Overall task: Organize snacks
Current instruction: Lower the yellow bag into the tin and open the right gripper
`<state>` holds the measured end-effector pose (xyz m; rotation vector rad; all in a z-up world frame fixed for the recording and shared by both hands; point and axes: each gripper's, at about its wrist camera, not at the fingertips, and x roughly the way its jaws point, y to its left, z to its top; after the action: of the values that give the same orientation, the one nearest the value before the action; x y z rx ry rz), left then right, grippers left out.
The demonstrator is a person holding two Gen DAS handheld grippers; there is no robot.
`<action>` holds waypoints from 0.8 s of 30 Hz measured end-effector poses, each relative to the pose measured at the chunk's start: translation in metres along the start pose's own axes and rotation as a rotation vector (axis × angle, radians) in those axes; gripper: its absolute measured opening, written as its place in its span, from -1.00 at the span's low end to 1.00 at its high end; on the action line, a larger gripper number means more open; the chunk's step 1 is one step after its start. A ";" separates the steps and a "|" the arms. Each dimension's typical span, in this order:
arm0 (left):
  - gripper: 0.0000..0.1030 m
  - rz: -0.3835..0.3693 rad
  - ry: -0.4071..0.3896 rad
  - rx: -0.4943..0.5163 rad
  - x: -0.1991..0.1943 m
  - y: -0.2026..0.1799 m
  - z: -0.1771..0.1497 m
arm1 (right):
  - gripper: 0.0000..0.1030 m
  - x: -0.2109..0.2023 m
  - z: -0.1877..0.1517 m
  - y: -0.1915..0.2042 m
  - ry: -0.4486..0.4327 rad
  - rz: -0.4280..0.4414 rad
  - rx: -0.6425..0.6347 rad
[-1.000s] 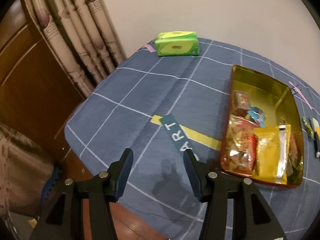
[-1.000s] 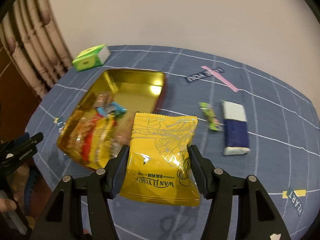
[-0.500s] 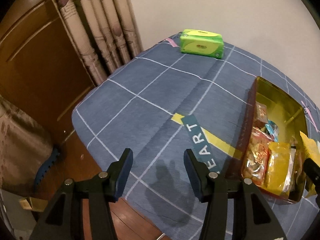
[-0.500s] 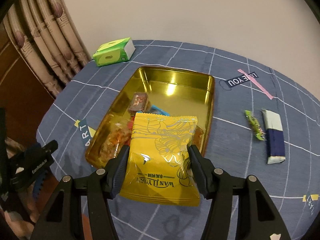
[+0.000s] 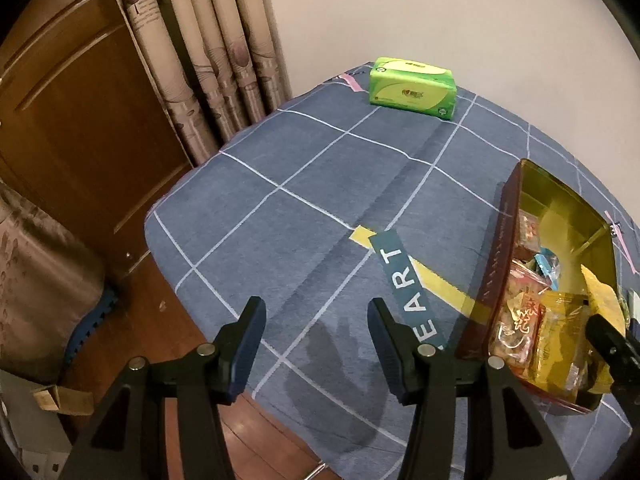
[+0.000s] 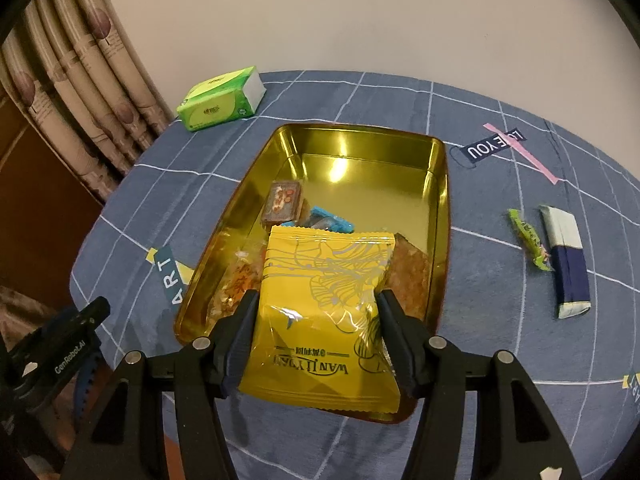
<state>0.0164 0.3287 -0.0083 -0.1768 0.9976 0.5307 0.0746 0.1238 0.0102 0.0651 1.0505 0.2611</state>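
Note:
My right gripper (image 6: 316,308) is shut on a yellow snack bag (image 6: 324,304), held above the near end of a gold tin tray (image 6: 360,152). Inside the tray lie several wrapped snacks, among them a brown square packet (image 6: 282,200) and a blue candy (image 6: 332,222). The far half of the tray is bare. My left gripper (image 5: 316,328) stands open over the blue checked tablecloth (image 5: 300,184), left of the tray (image 5: 560,196), with nothing between its fingers. On the cloth right of the tray lie a green candy (image 6: 528,238) and a white-and-navy bar (image 6: 566,260).
A green tissue pack (image 6: 220,98) sits at the table's far left corner by the curtain (image 5: 224,40). A wooden door (image 5: 68,120) stands left of the table, whose near-left edge drops to a wooden floor (image 5: 132,320).
My right gripper carried the yellow bag leftward from beside the tray to above its near end. The left gripper shifted slightly left and rolled; the tray now sits farther right in its view.

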 end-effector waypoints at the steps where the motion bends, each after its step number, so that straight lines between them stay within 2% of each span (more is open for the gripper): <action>1: 0.05 -0.004 -0.002 0.001 -0.001 -0.001 0.000 | 0.10 0.001 0.000 0.001 0.000 0.000 -0.004; 9: 0.05 -0.066 0.019 -0.005 0.002 -0.003 0.001 | 0.15 0.007 -0.004 0.006 0.012 0.028 -0.019; 19: 0.06 -0.083 0.022 0.002 0.001 -0.006 0.000 | 0.32 0.006 -0.009 0.013 0.004 0.044 -0.054; 24: 0.06 -0.082 0.016 0.012 0.000 -0.007 -0.001 | 0.33 0.004 -0.011 0.011 0.003 0.052 -0.060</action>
<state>0.0192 0.3220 -0.0090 -0.2105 1.0045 0.4486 0.0648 0.1345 0.0036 0.0376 1.0440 0.3396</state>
